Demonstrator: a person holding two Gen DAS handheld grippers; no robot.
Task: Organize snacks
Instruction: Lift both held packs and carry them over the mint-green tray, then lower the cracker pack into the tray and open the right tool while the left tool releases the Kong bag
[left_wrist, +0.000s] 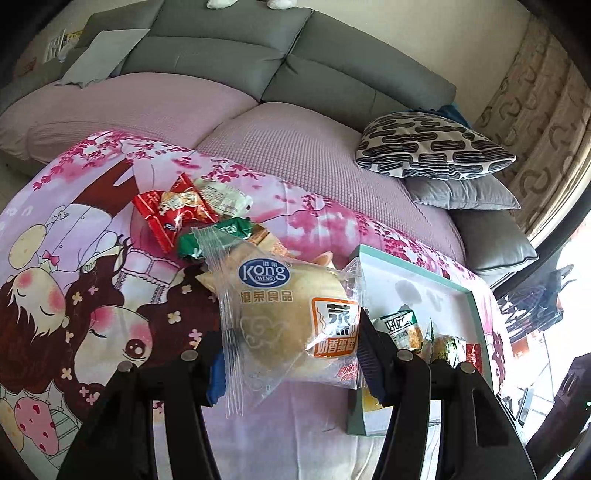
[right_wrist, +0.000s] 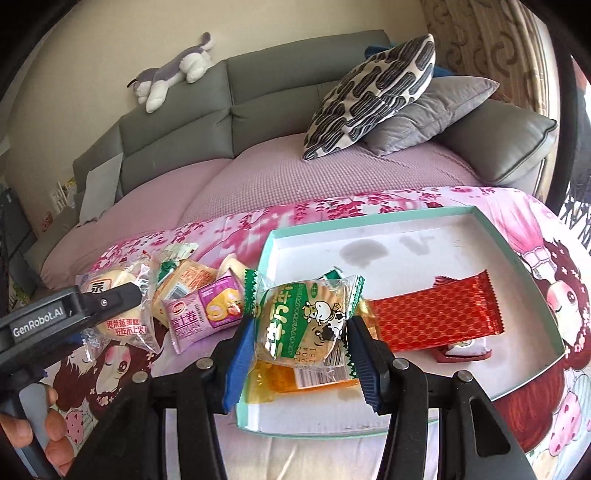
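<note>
My left gripper is shut on a pale steamed cake in a clear "Kong" bag, held above the cartoon-print cloth. Right of it is a white tray with a teal rim. In the right wrist view, my right gripper is shut on a round biscuit in a green cow-print wrapper, over the tray's near left corner. An orange packet and a long red packet lie in the tray. One of the left gripper's fingers shows at the left, pressed on the cake bag.
Loose snacks lie heaped on the cloth: red and green packets and a purple roll packet. Behind is a grey sofa with a pink cover, patterned and grey pillows, and a plush toy. A person's hand grips the left handle.
</note>
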